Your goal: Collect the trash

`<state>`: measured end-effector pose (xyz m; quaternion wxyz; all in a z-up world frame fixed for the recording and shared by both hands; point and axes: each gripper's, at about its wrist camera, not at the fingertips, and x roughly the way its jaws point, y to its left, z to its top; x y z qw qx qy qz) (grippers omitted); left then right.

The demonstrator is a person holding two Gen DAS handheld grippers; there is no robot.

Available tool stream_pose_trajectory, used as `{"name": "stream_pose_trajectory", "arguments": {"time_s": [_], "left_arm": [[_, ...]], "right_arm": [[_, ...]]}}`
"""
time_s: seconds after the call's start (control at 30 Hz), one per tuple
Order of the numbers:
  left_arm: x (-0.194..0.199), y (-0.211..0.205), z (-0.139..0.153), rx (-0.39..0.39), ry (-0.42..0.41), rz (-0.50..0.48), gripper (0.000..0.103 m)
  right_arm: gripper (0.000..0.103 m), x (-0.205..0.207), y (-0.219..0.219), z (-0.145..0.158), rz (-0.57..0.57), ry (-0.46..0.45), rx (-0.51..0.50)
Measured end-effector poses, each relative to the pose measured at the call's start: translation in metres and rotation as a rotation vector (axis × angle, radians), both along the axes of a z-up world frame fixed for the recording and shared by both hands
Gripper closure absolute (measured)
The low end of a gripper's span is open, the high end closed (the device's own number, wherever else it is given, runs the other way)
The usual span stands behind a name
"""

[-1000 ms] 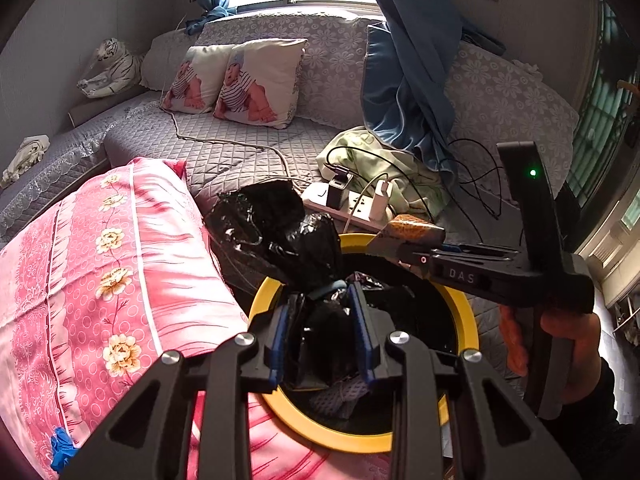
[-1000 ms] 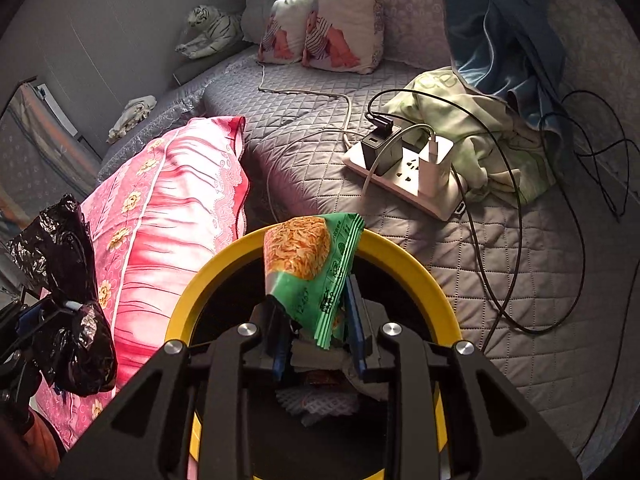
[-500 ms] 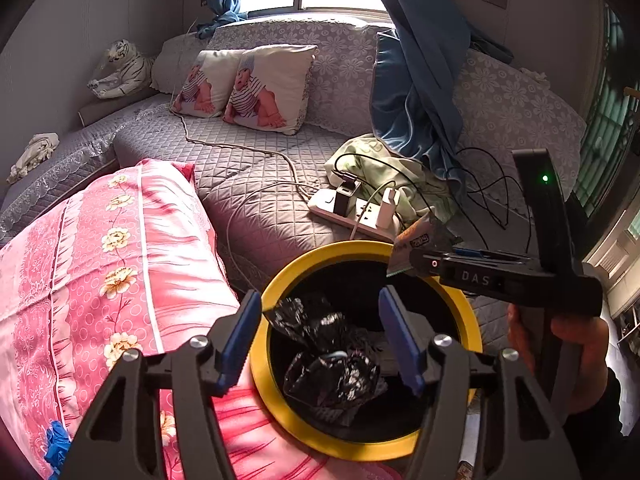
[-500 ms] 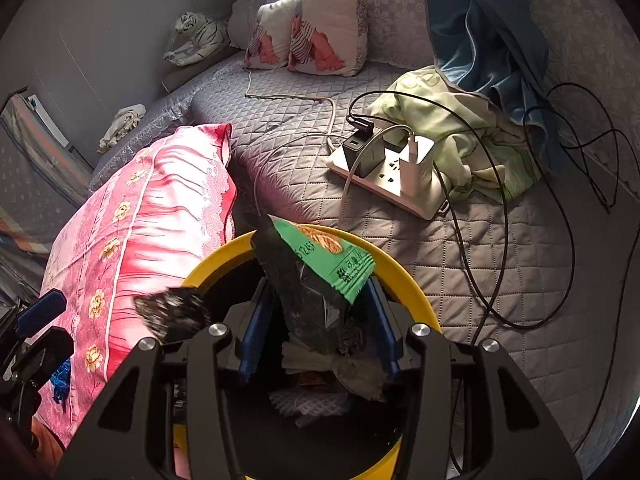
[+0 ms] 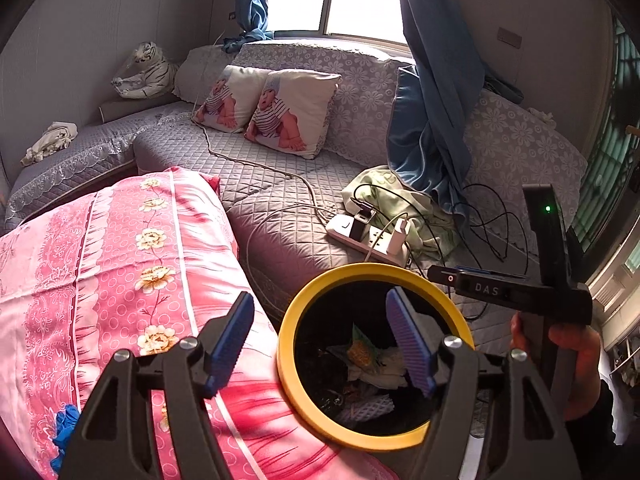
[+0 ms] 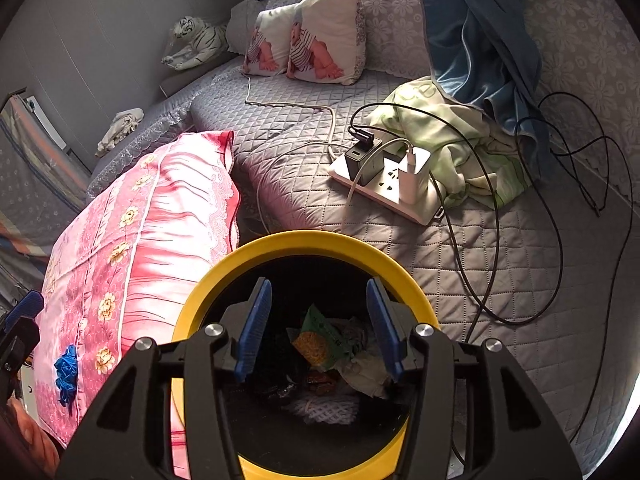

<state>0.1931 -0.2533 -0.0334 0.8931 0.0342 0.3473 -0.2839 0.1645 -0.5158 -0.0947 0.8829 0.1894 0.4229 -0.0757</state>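
A black bin with a yellow rim [image 5: 288, 344] [image 6: 304, 238] stands against the bed. Inside lie a green snack wrapper [image 6: 320, 334] [image 5: 362, 350], a crumpled black bag [image 6: 280, 388], white paper and white foam net [image 6: 324, 406]. My left gripper [image 5: 319, 298] hangs over the bin's left rim, its jaws opening, nothing between its blue pads. My right gripper [image 6: 319, 285] is open right above the bin's mouth, also empty. In the left wrist view the right gripper's body [image 5: 500, 290] shows at the right, held by a hand [image 5: 572, 344]. A blue glove [image 6: 66, 368] lies on the pink pillow.
A pink flowered pillow [image 5: 120, 264] lies left of the bin. Behind it on the grey quilted bed are a white power strip [image 6: 384, 184] with chargers, black cables [image 6: 492, 240], a green cloth [image 6: 472, 140], a blue curtain [image 5: 432, 100], two cushions [image 5: 272, 112] and a toy tiger [image 5: 144, 72].
My left gripper opened and the black bag fell into the bin. My right gripper opened and the green wrapper dropped in. The left gripper then drew back and up.
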Motion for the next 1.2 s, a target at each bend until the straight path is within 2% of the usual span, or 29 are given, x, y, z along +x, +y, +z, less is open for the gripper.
{"name": "stream_pose_trajectory", "arguments": {"time_s": [0.13, 0.37, 0.57, 0.6, 0.63, 0.73, 0.8, 0.9, 1.07, 1.2], "left_arm": [[-0.006, 0.036, 0.008, -0.033, -0.036, 0.055, 0.033], [-0.014, 0.116, 0.013, -0.055, -0.113, 0.208, 0.023], [-0.035, 0.186, 0.025, -0.063, -0.227, 0.362, 0.008], [-0.039, 0.197, 0.027, -0.068, -0.246, 0.392, 0.008], [-0.043, 0.208, 0.030, -0.075, -0.259, 0.416, 0.008], [-0.053, 0.234, 0.037, -0.067, -0.293, 0.481, 0.008], [-0.062, 0.250, 0.042, -0.056, -0.322, 0.519, 0.008], [-0.078, 0.270, 0.049, -0.050, -0.361, 0.573, 0.008], [-0.103, 0.293, 0.061, -0.077, -0.411, 0.630, 0.008], [-0.122, 0.292, 0.071, -0.072, -0.460, 0.643, 0.008]], "right_arm": [[0.050, 0.004, 0.026, 0.007, 0.040, -0.006, -0.008], [0.049, 0.025, 0.105, 0.012, 0.169, -0.014, -0.042], [0.027, 0.035, 0.188, 0.035, 0.270, -0.133, -0.051], [0.019, 0.035, 0.200, 0.040, 0.280, -0.159, -0.056], [0.016, 0.035, 0.213, 0.046, 0.294, -0.185, -0.060], [0.012, 0.032, 0.246, 0.064, 0.337, -0.247, -0.094], [0.009, 0.025, 0.264, 0.077, 0.316, -0.317, -0.131], [0.009, 0.009, 0.282, 0.094, 0.273, -0.422, -0.164], [0.008, -0.017, 0.303, 0.115, 0.197, -0.554, -0.217], [0.008, -0.038, 0.322, 0.124, 0.193, -0.607, -0.291]]}}
